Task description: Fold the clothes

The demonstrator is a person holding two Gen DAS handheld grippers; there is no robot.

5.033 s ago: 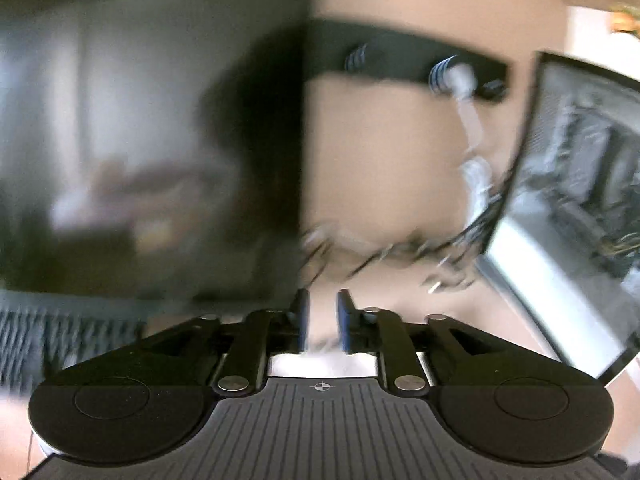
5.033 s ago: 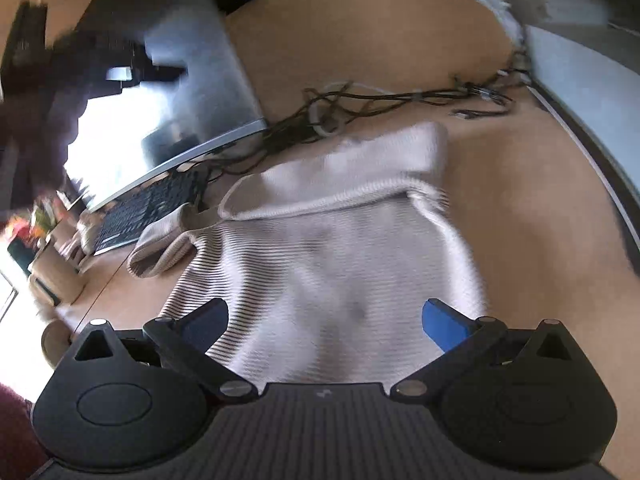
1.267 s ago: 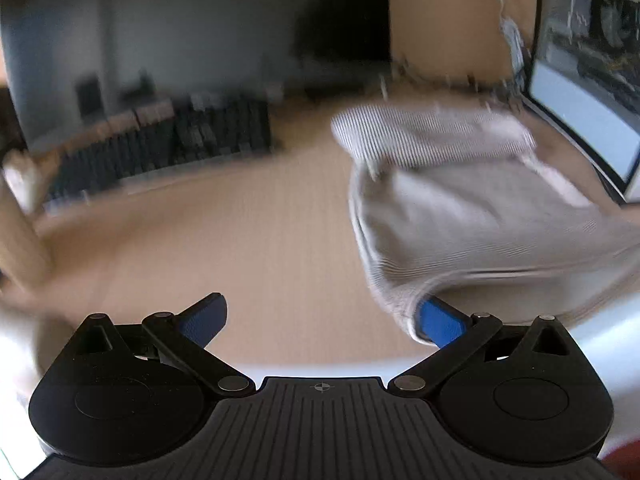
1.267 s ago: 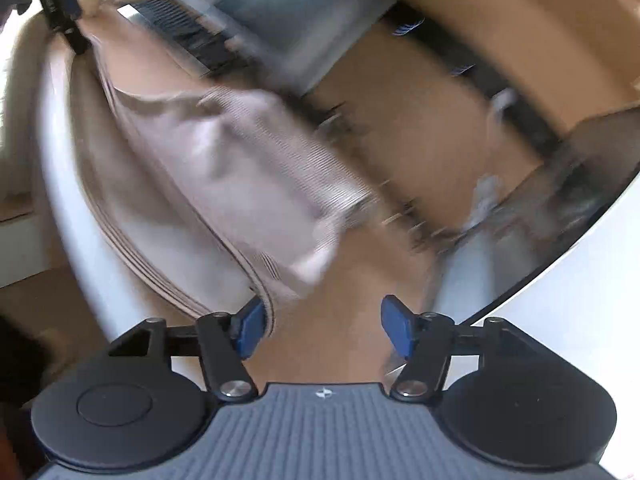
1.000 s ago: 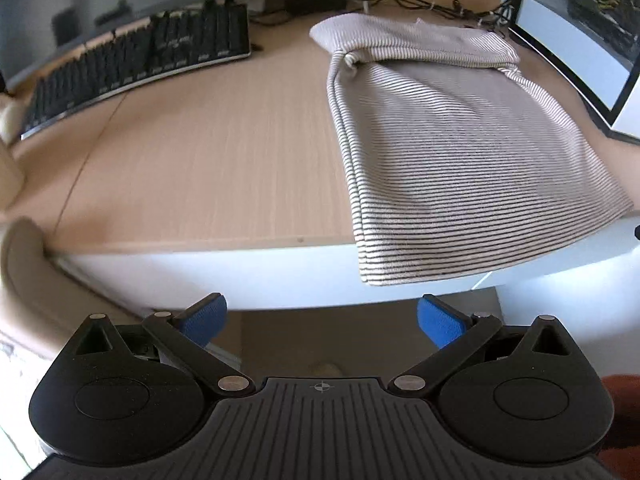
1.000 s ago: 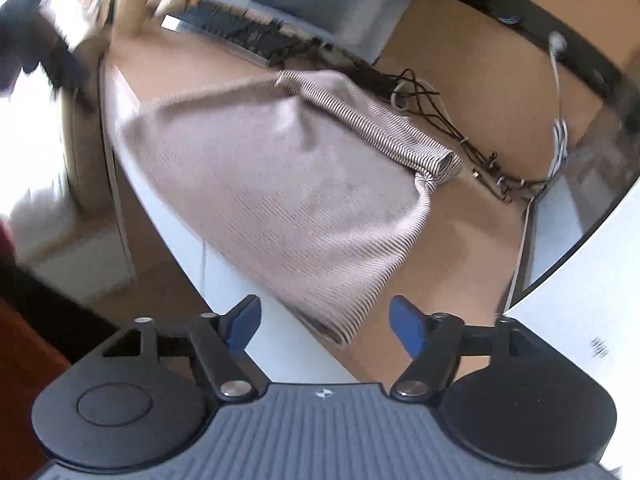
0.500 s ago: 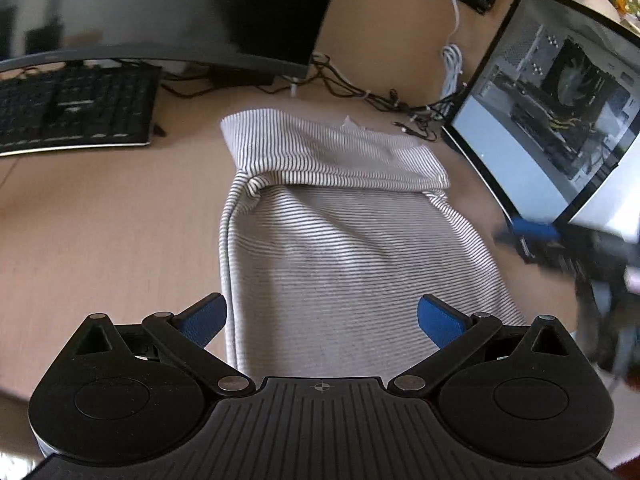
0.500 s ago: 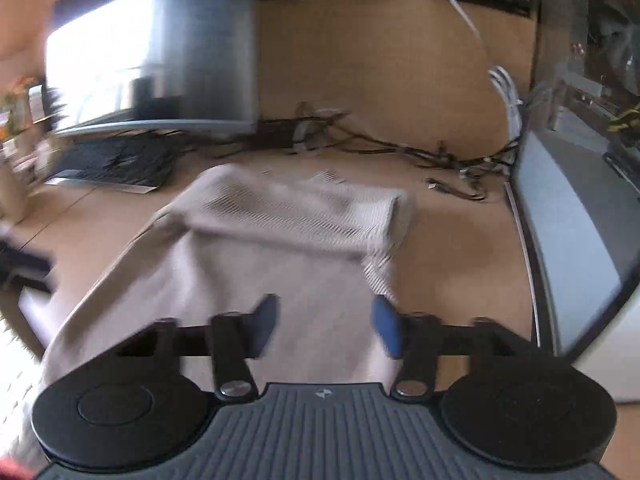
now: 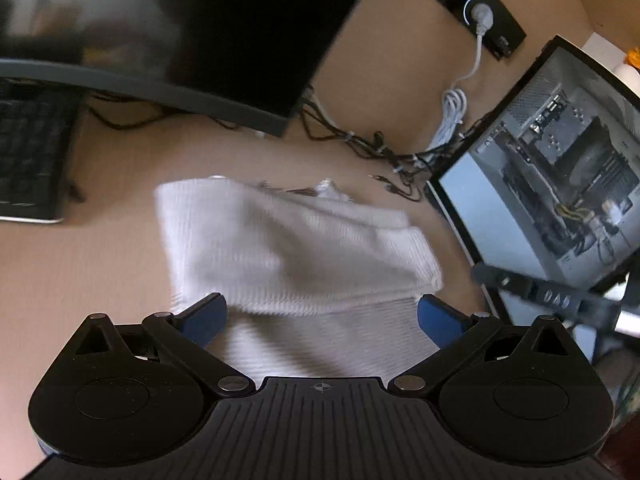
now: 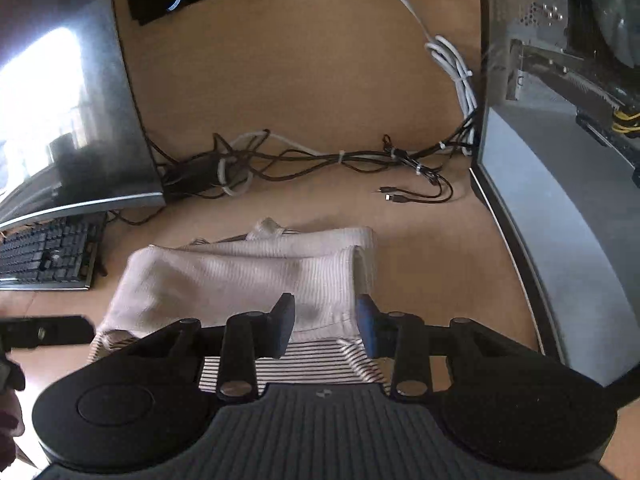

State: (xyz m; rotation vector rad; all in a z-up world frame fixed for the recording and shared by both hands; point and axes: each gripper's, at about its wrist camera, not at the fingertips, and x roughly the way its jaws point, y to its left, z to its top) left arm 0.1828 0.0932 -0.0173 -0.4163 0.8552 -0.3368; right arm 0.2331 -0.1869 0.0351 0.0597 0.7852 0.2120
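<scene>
Both grippers hover over the cream, finely striped knit garment (image 10: 248,276), which lies partly folded on the tan wooden desk (image 10: 432,264) just ahead of the fingertips. The left gripper (image 9: 320,316) stands wide open and empty; the right gripper (image 10: 324,328) has just been closing, jaws half-narrowed astride the folded edge, not visibly pinching. The risk, I'd say: it nips one layer only, so the fold peels apart, or cloth drags toward the tangled black cables (image 10: 328,160) beyond the fingers.

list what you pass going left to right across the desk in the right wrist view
keyboard → curved monitor → striped garment → loose black cable ends → glass-sided computer case
</scene>
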